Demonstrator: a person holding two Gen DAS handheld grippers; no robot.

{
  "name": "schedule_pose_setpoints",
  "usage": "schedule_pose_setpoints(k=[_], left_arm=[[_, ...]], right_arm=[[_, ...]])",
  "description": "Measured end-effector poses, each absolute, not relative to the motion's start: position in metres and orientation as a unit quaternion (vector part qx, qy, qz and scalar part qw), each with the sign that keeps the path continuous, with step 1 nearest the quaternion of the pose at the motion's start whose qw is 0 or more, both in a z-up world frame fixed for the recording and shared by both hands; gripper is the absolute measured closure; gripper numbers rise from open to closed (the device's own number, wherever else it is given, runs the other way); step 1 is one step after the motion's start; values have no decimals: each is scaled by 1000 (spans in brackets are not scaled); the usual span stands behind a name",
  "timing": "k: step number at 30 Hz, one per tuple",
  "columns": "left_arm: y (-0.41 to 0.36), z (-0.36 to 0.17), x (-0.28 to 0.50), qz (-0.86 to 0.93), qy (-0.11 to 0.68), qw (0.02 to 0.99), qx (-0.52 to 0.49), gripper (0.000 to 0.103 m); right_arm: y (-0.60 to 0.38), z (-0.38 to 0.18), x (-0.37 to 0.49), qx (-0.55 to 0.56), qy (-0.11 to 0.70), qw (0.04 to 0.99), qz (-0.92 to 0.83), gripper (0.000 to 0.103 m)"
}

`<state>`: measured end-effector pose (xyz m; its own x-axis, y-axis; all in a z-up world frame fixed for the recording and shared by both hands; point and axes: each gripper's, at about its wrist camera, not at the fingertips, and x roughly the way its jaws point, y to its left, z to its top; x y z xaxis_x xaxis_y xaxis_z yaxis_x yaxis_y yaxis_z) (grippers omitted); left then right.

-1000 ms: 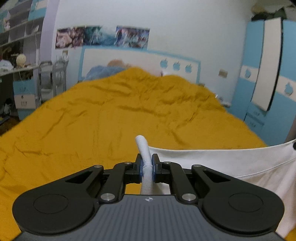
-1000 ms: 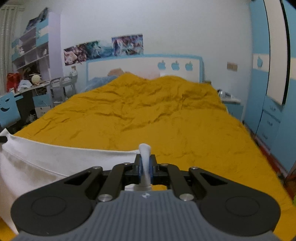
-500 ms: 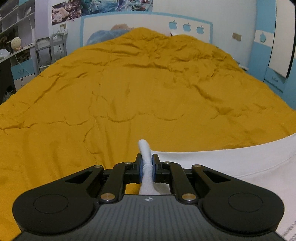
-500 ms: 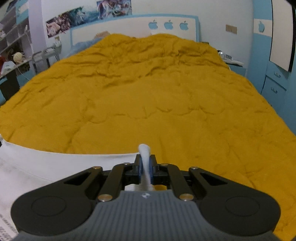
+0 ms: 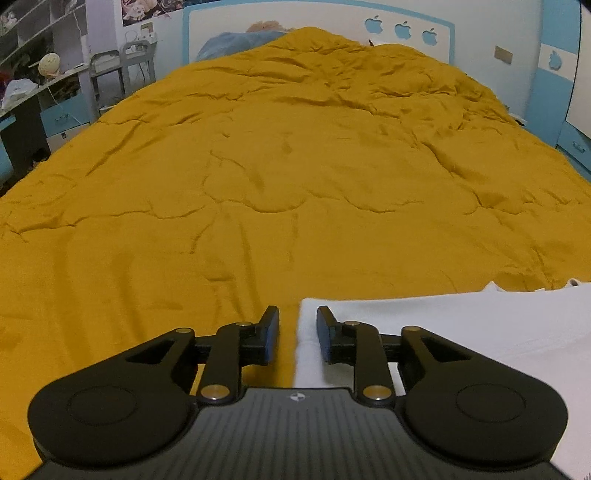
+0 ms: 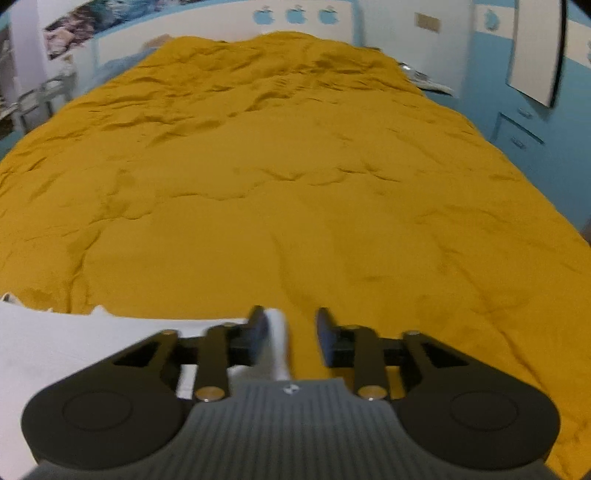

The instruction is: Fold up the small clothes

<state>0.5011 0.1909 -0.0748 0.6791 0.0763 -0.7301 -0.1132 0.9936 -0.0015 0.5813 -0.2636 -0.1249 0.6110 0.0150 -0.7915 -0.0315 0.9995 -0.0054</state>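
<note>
White cotton garment on orange bed — soft, light, floppy; best pinched at corners. Left tongs, right tongs opening — cloth between, unpinched.

No words or numbers readable anywhere. The only signs: three blue apple emblems on the white headboard, and one more apple emblem on the blue wardrobe at right.

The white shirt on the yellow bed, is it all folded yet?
Not yet. The white cotton shirt now lies on the mustard-yellow quilt. The left gripper and right gripper are opening, letting its edge go. How many folds remain can't be seen.
</note>
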Motion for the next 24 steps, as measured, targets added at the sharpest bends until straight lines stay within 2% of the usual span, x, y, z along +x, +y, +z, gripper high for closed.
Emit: schedule_pose_setpoints(k=[7,15,20,24], left_arm=[[200,-27,461,60,390,919,-30,72],[169,11,392,-6,408,912,-28,72],[145,-4,344,-9,413,910,-34,72],[145,-31,320,17,419,907,-45,79]], right_arm=[[-267,-74,543,-32,431,901,25,75],[-239,-16,453,-53,454,880,129,75],[-224,-26,398,-47,484,860,152,75],[-231,-55,366,-33,485,867,109,77]])
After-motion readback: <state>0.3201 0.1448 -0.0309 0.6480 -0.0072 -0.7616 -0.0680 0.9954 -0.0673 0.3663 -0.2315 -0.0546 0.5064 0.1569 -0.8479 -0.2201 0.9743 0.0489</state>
